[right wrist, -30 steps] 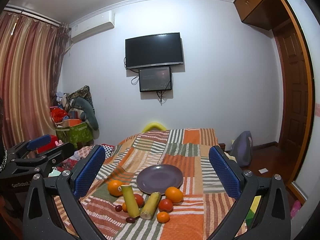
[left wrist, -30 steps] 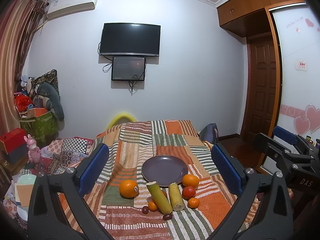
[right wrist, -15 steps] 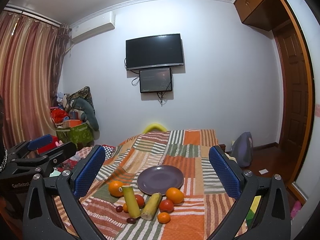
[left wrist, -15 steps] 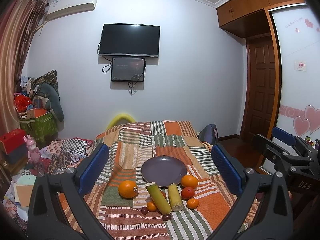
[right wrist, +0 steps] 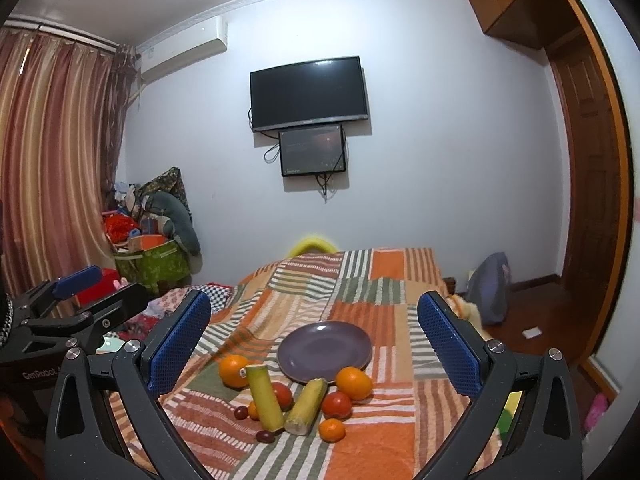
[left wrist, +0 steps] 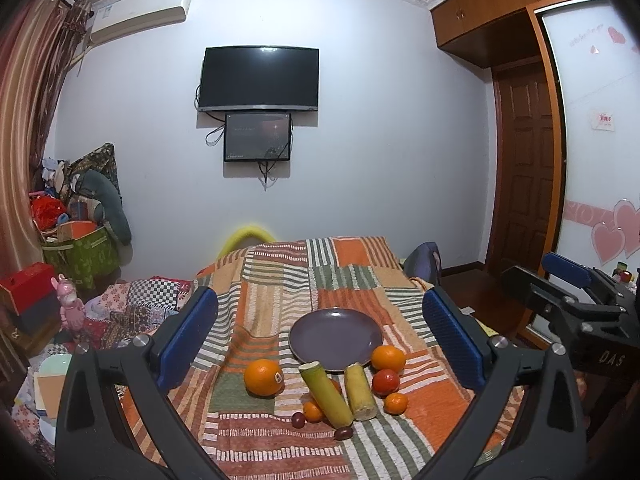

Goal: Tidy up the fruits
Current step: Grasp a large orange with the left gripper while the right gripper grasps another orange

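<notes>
- My left gripper [left wrist: 320, 328] hangs above the patchwork blanket [left wrist: 280, 280] with its jaws wide apart and nothing between the blue pads [left wrist: 188, 336].
- My right gripper [right wrist: 314, 332] is the same: jaws wide, holding nothing, well back from the fruit.
- In the left view I see the right gripper's body at 3 o'clock; in the right view the left one sits at 9 o'clock.
- The purple plate [left wrist: 336, 334] lies flat on the blanket with nothing on it.
- The fruit sits in a cluster just at the plate's 6 o'clock edge.
- A large orange with a sticker [left wrist: 264, 377] lies at the plate's 8 o'clock, apart from the rim.
- Two yellow-green cane pieces [left wrist: 326, 394] lie side by side, their far ends touching or overlapping the plate's near rim.
- A second orange [left wrist: 388, 359] rests against the plate at 4 o'clock, a red tomato [left wrist: 386, 382] just at its 6 o'clock, and a small tangerine [left wrist: 396, 404] nearer me again.
- From the right view, another tomato [right wrist: 282, 395] shows between the canes, partly hidden.
- A small tangerine [left wrist: 313, 412] and two dark red little fruits [left wrist: 298, 420] lie at the canes' 7 o'clock; what kind they are I cannot tell.
</notes>
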The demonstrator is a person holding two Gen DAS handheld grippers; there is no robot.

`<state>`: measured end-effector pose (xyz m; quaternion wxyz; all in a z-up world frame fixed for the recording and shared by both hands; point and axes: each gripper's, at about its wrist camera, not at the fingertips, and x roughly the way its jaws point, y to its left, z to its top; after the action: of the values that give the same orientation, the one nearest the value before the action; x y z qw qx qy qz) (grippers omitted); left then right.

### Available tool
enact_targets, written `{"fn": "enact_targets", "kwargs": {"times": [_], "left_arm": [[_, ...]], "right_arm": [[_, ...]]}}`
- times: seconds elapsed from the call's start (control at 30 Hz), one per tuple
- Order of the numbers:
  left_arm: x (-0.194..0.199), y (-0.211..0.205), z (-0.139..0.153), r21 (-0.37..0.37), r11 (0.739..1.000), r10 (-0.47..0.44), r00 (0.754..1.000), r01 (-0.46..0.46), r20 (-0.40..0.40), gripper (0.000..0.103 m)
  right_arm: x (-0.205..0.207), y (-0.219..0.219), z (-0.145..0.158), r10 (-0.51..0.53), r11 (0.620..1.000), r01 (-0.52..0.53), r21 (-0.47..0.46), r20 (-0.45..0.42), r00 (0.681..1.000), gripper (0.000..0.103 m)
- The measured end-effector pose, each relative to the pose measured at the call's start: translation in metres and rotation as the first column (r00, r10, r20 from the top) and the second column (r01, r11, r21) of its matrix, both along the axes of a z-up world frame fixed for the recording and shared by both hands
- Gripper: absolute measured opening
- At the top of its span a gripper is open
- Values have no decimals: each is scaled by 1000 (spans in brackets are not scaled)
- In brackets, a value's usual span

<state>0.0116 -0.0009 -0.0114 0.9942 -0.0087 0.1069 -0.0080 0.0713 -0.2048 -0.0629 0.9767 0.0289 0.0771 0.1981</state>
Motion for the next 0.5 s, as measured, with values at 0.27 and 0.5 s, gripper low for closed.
{"fn": "enact_targets", "kwargs": {"times": [0.27, 0.5], "left_arm": [[23, 20, -14, -11, 1000, 26, 998, -27, -62, 93], [63, 45, -43, 21, 998, 69, 982, -66, -177, 83]], "right_arm": [[31, -5, -21, -6, 1000, 4, -18, -102, 995, 88], [67, -9, -44, -21, 997, 6, -78, -194, 981, 80]]}}
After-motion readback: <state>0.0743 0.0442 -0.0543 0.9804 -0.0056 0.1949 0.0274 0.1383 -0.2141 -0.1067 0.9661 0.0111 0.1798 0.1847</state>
